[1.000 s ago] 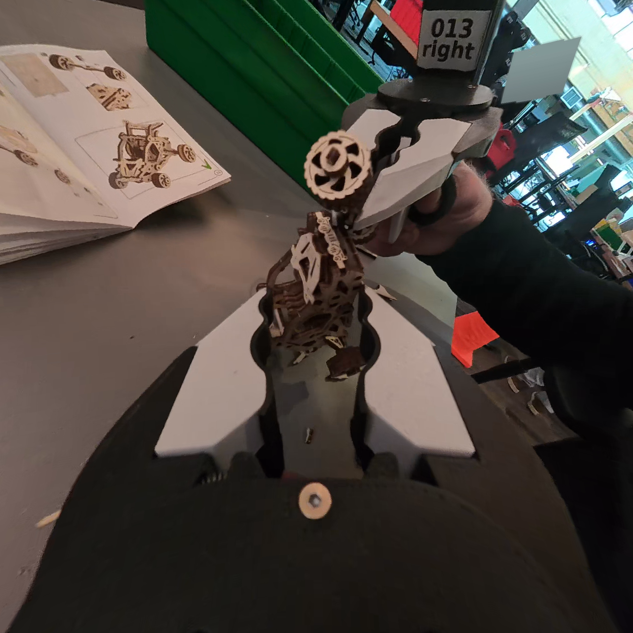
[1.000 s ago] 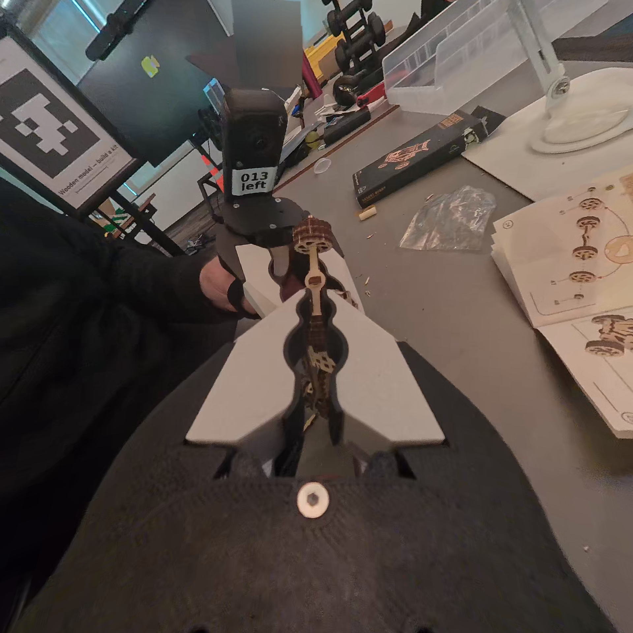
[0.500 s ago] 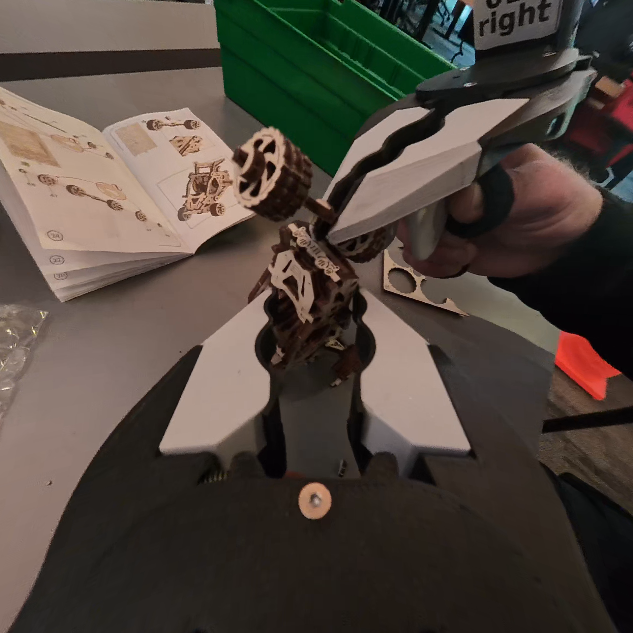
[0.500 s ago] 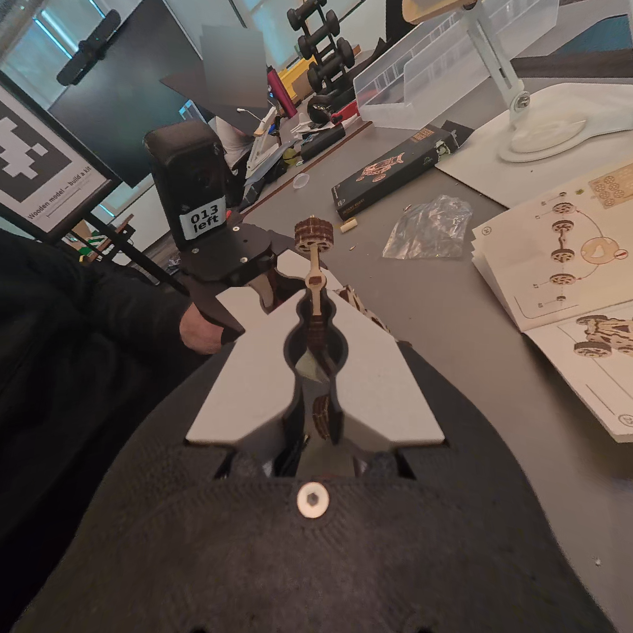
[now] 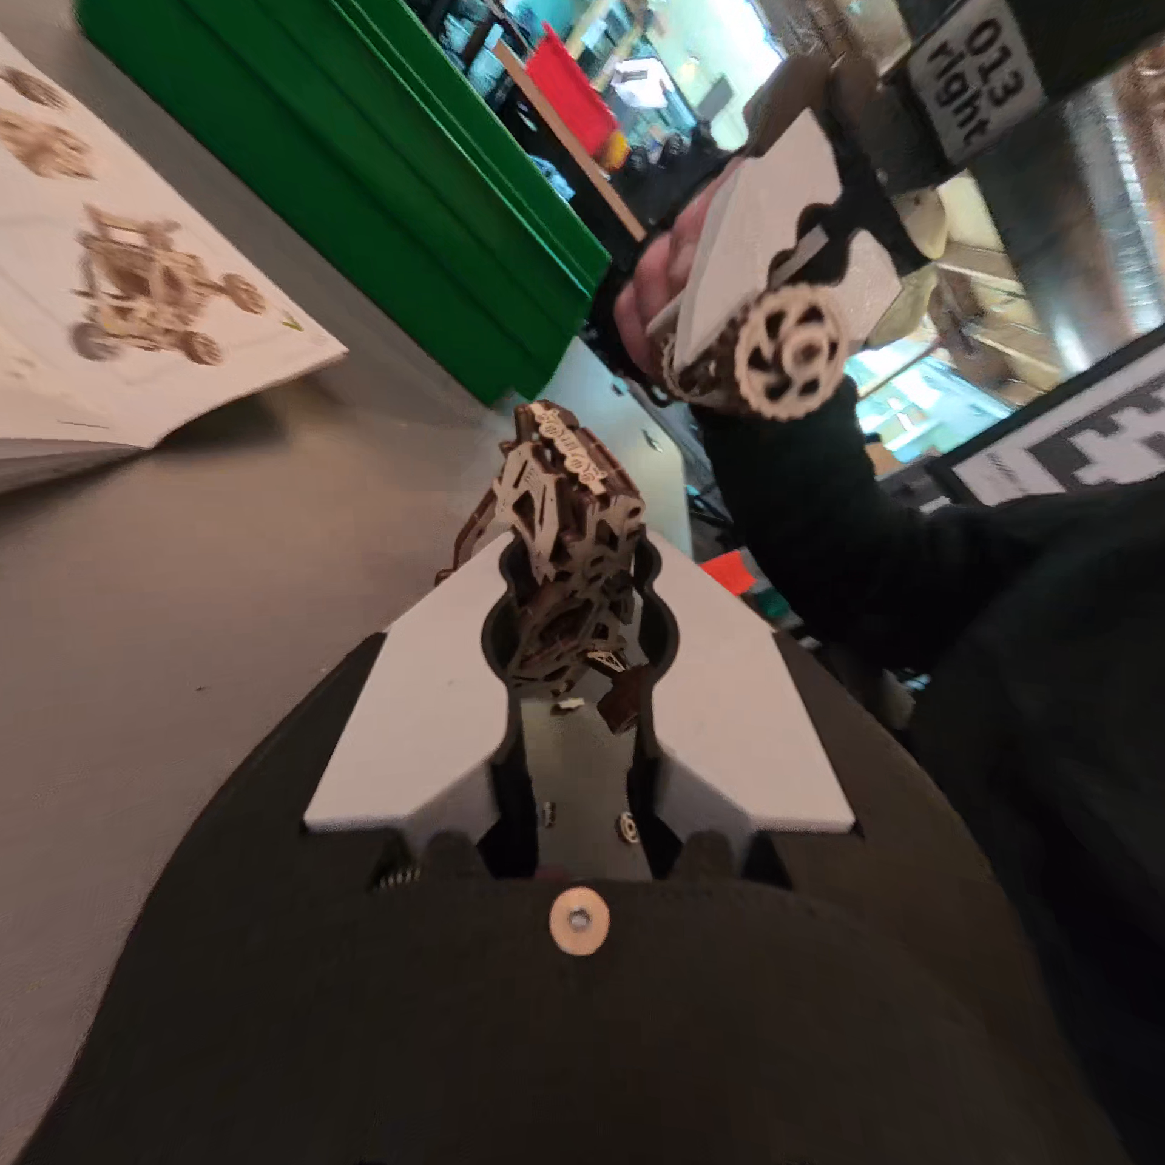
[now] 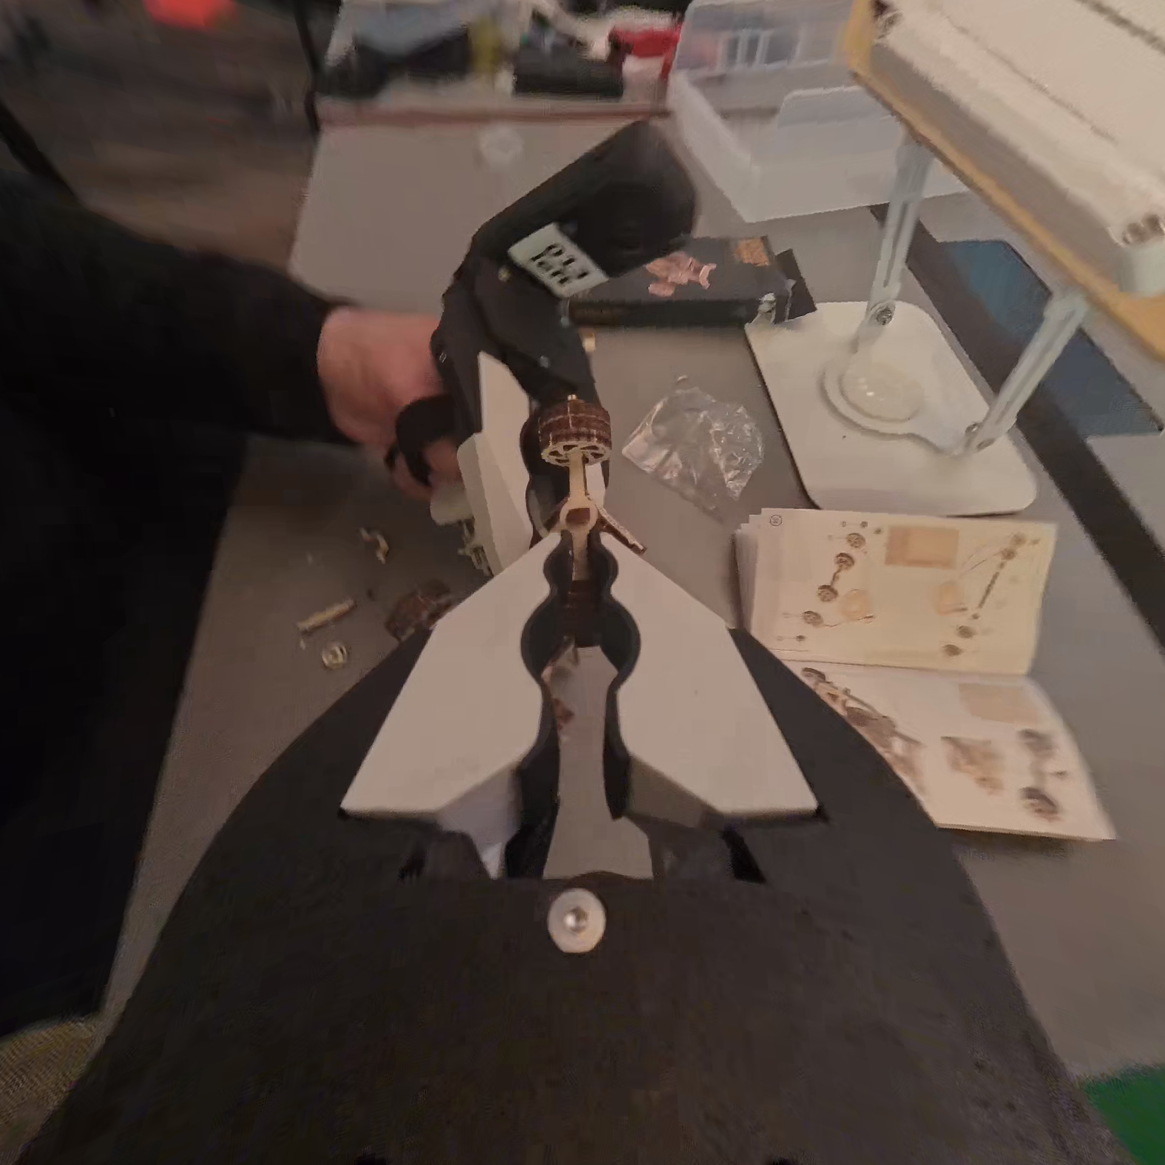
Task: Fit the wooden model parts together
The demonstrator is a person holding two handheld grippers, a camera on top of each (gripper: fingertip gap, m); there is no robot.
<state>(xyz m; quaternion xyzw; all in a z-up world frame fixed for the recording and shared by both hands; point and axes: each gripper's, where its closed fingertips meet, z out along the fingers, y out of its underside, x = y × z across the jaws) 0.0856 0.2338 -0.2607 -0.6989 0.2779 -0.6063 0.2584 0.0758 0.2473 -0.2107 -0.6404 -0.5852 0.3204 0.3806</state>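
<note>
Left gripper (image 5: 577, 567) clamped on wooden body (image 5: 570, 555), held above grey table (image 5: 189, 567). Right gripper (image 6: 579, 555) pinching wheel axle (image 6: 577, 466), apart from body, up and right of it.

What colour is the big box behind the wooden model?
Bright green box, seen best in the left wrist view.

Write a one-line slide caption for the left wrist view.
Left gripper clamps the wooden model body; right gripper holds the wheel axle apart.
</note>
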